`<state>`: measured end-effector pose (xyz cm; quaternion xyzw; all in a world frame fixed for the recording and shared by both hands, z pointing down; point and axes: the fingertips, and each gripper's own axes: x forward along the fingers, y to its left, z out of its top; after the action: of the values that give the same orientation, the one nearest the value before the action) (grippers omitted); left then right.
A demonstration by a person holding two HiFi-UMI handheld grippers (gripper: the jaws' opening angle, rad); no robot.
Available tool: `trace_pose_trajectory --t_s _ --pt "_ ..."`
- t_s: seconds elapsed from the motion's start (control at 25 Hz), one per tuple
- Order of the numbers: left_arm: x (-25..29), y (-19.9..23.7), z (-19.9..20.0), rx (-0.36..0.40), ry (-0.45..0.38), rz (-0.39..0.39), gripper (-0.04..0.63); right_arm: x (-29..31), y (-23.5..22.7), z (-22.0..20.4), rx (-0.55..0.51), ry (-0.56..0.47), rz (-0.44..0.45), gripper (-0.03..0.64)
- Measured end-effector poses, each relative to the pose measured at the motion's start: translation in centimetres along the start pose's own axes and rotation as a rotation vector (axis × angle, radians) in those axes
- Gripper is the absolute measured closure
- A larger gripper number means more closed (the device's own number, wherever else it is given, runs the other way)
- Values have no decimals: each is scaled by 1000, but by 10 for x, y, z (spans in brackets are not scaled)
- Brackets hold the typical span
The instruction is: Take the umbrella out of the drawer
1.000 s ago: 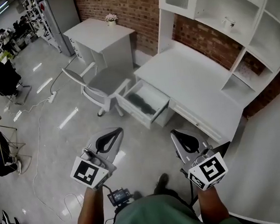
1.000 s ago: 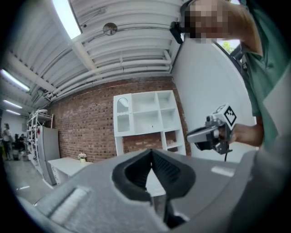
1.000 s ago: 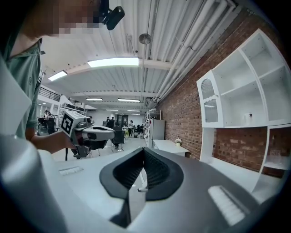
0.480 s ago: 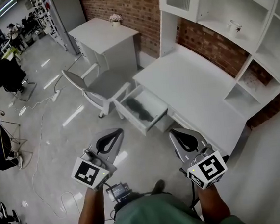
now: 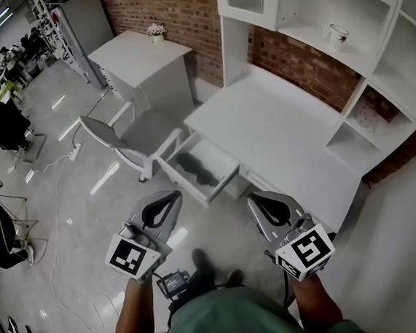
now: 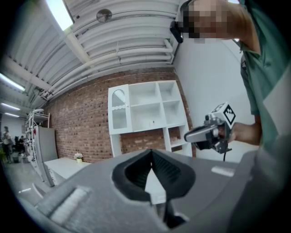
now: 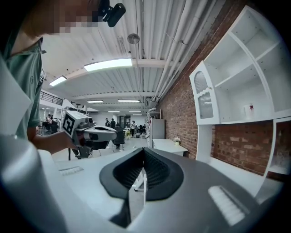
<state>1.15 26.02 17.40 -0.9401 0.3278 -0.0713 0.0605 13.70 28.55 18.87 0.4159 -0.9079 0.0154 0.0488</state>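
Filling the head view's 2 o'clock side is the white tabletop (image 5: 278, 130), w/ a grey chair (image 5: 142, 132) at its 9 o'clock and the open drawer (image 5: 221, 168) jutting from its 8 o'clock edge, the dark umbrella (image 5: 193, 165) lying inside. Left hand-held gripper (image 5: 164, 206) and right hand-held gripper (image 5: 274, 208), at 6 o'clock of the drawer & well apart from it, both have jaws together, nothing btwn them.

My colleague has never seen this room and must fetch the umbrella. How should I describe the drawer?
Find the long white desk under the shelves on the brick wall. At its end nearest the grey chair, one drawer stands pulled out. It is the only open drawer, with a dark umbrella lying inside.
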Motion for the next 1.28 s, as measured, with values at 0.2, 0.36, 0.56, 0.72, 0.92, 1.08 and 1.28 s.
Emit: trace_pose_trajectory --t_s 0.2,0.36,0.56,0.72,0.92,1.08,1.28 --pt "28 20 -1 0 -8 -57 592 15 -20 1 12 8 -50 611" --pt "44 43 1 -1 -23 -90 592 34 -34 2 19 20 -87 611" --pt "54 81 -5 -10 -26 -116 592 69 -41 7 21 21 -116 611" --pt "61 113 -8 -8 -38 -144 592 97 -47 13 19 24 -150 611" --pt "68 147 -12 -6 -62 -187 592 130 -49 16 13 25 -193 611" --pt "71 171 -17 -8 -75 -217 592 152 -49 19 8 29 -223 611" --pt "76 196 -19 -17 -91 -229 592 176 -50 21 5 46 -233 611"
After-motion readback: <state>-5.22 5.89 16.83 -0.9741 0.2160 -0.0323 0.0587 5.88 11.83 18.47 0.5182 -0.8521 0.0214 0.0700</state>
